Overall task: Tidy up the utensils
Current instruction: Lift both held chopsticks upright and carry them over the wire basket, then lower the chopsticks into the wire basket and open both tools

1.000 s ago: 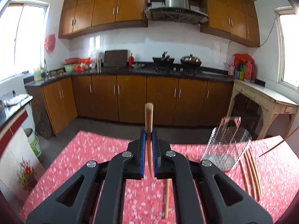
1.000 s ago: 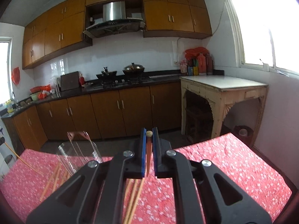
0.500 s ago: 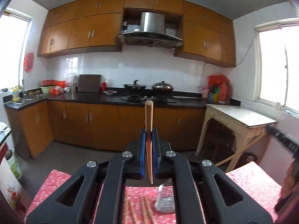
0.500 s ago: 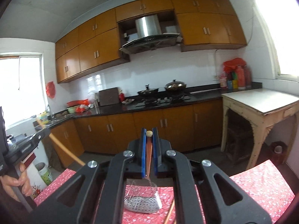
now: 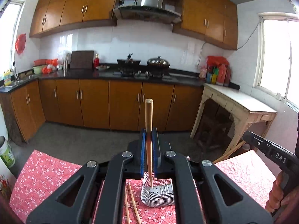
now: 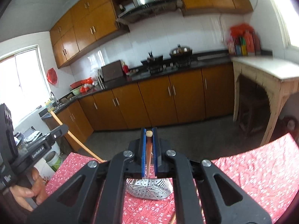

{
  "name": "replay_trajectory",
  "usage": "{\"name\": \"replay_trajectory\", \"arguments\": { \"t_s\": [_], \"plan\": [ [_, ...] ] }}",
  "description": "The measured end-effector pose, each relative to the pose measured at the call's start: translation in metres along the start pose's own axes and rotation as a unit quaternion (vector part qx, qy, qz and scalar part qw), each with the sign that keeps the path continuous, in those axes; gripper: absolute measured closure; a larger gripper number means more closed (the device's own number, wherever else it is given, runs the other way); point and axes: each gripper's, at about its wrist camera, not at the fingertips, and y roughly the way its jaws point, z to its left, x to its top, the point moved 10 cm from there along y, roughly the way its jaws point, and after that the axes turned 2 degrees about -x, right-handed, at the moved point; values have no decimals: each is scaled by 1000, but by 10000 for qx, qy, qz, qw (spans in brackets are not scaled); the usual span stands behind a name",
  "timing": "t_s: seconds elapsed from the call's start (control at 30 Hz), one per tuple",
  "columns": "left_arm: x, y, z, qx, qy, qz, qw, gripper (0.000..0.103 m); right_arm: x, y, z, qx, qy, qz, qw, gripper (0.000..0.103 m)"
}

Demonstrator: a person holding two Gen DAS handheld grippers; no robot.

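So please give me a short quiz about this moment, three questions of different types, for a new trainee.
1. True or false: the left gripper is empty.
2. What stands directly below both held chopsticks? A) wire utensil holder B) bowl C) plate
3. Fill in: loose chopsticks lie on the red floral ____.

Key:
1. False; it clamps a chopstick, and the right gripper clamps another.
2. A, the wire utensil holder.
3. tablecloth.

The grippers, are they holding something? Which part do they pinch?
Each holds one chopstick. The left gripper pinches its chopstick along the middle, thick end sticking up. The right gripper pinches its chopstick near the thick end.
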Motion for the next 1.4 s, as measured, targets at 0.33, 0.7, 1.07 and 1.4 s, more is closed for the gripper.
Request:
{"name": "replay_trajectory", "arguments": {
  "t_s": [0.33,0.7,1.07,1.4],
  "plan": [
    [-20,34,5,32,-83,428,9990,96,-27,49,-24,60,441,546,9975,95],
    [-29,37,22,360,-135,605,9974,95,-27,31,-49,-208,647,346,9971,67],
    [-20,0,39,546,-246,364,9975,77,-50,-22,-92,-722,841,74,9938,64],
    [-68,-40,89,913,-300,442,9944,75,-186,-6,-143,-1184,1143,1152,9796,65]
  ]
}}
